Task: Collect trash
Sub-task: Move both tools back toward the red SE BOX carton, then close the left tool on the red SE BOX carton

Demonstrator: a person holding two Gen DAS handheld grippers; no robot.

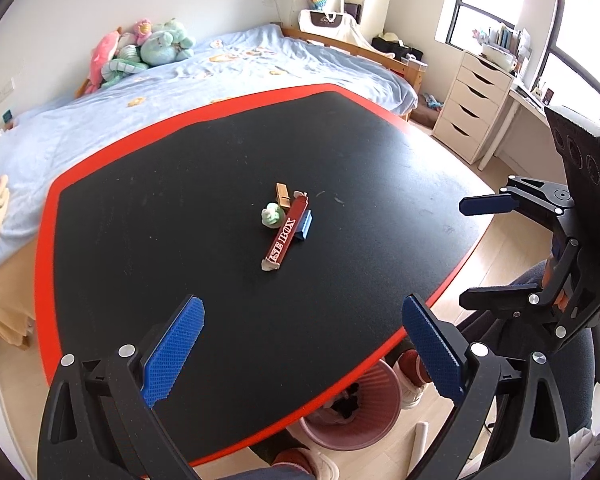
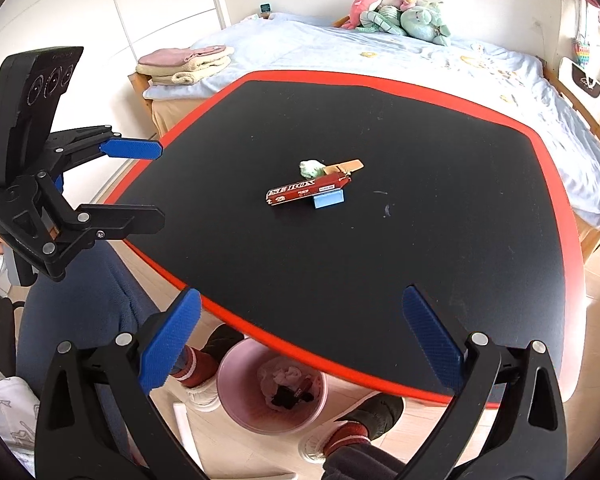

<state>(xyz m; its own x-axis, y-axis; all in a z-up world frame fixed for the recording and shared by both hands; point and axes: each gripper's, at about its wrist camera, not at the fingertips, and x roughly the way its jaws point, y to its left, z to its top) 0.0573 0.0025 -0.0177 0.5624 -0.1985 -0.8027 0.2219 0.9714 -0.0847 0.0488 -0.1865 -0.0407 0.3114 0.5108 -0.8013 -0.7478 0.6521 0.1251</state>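
A small heap of trash lies mid-table: a long red carton (image 1: 285,234) (image 2: 306,191), a crumpled green wad (image 1: 272,216) (image 2: 312,168), a tan cardboard piece (image 1: 283,195) (image 2: 346,167) and a small blue block (image 1: 305,225) (image 2: 329,199). My left gripper (image 1: 302,354) (image 2: 156,184) hovers open over the near table edge, nothing between its fingers. Off the table's right edge my right gripper (image 2: 300,336) (image 1: 466,252) is open and holds nothing. Under the table edge stands a pink waste bin (image 2: 236,408) (image 1: 380,420) with paper and dark scraps inside.
The black table with red rim (image 1: 44,280) (image 2: 380,376) stands against a blue-covered bed (image 1: 100,120) (image 2: 420,56) with plush toys. White drawers (image 1: 472,108) and a desk sit by the window. A person's legs and slippered feet (image 2: 200,384) flank the bin.
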